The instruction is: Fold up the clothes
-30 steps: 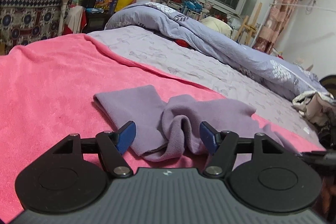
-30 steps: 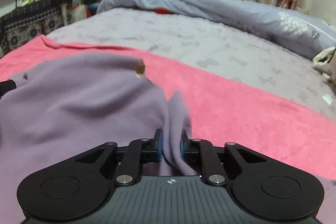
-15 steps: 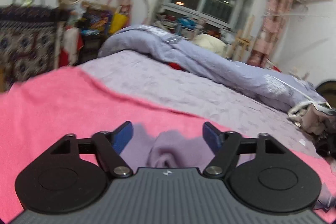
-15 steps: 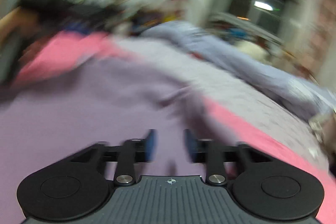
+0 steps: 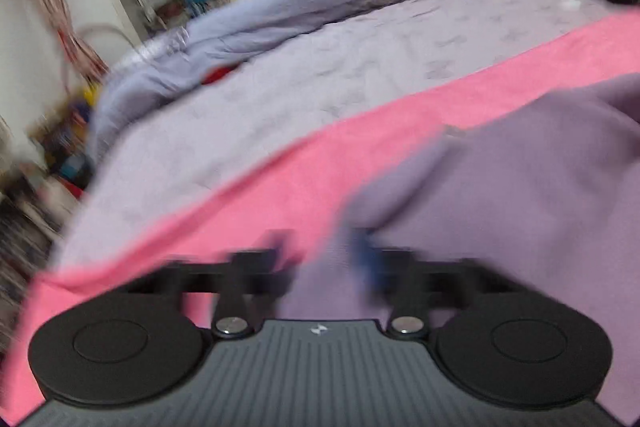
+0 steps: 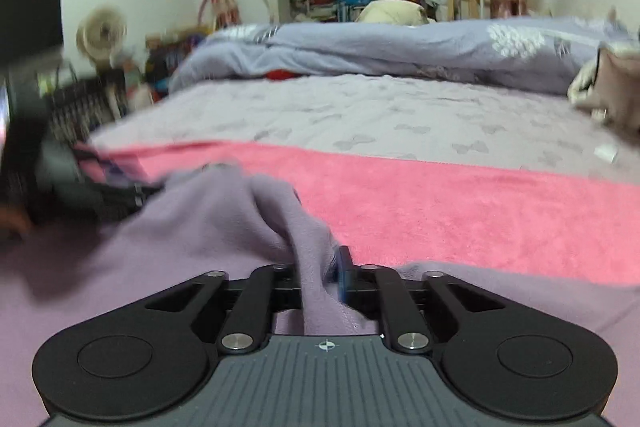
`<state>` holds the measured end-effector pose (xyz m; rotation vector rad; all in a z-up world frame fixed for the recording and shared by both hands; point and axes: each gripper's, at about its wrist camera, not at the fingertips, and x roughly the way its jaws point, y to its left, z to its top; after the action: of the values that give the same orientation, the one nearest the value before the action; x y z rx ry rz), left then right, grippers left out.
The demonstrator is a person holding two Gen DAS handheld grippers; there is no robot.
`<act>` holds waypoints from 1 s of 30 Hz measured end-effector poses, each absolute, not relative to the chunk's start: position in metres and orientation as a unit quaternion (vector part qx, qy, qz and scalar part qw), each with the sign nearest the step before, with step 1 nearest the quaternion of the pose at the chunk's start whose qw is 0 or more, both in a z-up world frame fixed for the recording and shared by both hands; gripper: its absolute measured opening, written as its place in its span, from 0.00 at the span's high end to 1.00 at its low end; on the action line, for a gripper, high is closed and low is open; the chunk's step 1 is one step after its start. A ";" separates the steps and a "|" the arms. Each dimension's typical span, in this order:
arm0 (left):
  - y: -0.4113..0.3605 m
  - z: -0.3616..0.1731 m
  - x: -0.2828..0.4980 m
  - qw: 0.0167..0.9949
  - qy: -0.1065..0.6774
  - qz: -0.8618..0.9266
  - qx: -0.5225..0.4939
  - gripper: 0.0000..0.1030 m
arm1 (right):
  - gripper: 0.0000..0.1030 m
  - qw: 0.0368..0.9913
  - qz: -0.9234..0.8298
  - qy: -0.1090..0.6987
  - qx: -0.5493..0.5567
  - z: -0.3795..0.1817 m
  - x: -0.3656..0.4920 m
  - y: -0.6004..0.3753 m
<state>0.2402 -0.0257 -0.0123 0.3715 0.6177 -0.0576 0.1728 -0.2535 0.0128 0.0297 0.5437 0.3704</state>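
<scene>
Two tools: both are at one lilac garment (image 6: 208, 227) on the bed.
Right tool (image 6: 320, 267): its jaws are pinched tight on a bunched ridge of the lilac garment, and the cloth rises in a fold out of the grip.
Left tool (image 5: 324, 255): the picture is smeared by motion; garment cloth lies between the two fingers with a gap showing, but I cannot tell whether they have bitten on it.
Garment position: it lies rumpled on the pink towel (image 6: 480, 211), which is spread over the grey bedsheet (image 6: 380, 111); in the left wrist view it fills the lower right.
Fold state: no neat edge or flat panel shows, so the fold looks unfinished, though how far along it is I cannot judge.
Risk, grip: the right tool holds a thick gather rather than one edge, so a pull may drag several layers and set a crooked crease.
Risk, left side: if the left tool misses the cloth, only one corner would lift and the garment would twist.
Risk, towel: the soft pile may cling and ride along with the garment.
Surroundings: a rolled duvet (image 6: 400, 43) lies well apart, at the far side of the bed.
</scene>
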 end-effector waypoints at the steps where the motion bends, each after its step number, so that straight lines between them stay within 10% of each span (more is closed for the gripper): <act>1: -0.030 -0.011 0.233 0.936 0.297 -0.026 0.189 0.96 | 0.90 0.946 0.183 0.264 0.027 0.014 0.172 -0.258; 11: 0.018 0.067 0.096 0.961 0.226 -0.089 0.132 0.97 | 0.92 0.932 0.299 0.169 -0.115 0.074 0.035 -0.260; 20: 0.057 0.031 -0.002 0.937 0.293 -0.092 0.165 0.85 | 0.83 0.853 0.359 0.206 -0.317 0.031 -0.082 -0.255; 24: 0.068 0.021 -0.024 0.937 0.298 -0.074 0.165 0.81 | 0.34 0.880 0.323 0.176 -0.301 0.043 -0.085 -0.266; 30: 0.055 0.046 -0.031 0.956 0.251 -0.092 0.118 0.51 | 0.32 0.923 0.273 0.167 -0.213 0.067 -0.036 -0.260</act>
<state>-0.0310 0.0548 0.0459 0.2398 0.5092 -0.1862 -0.0359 -0.2600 0.0671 -0.4366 0.3435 0.5614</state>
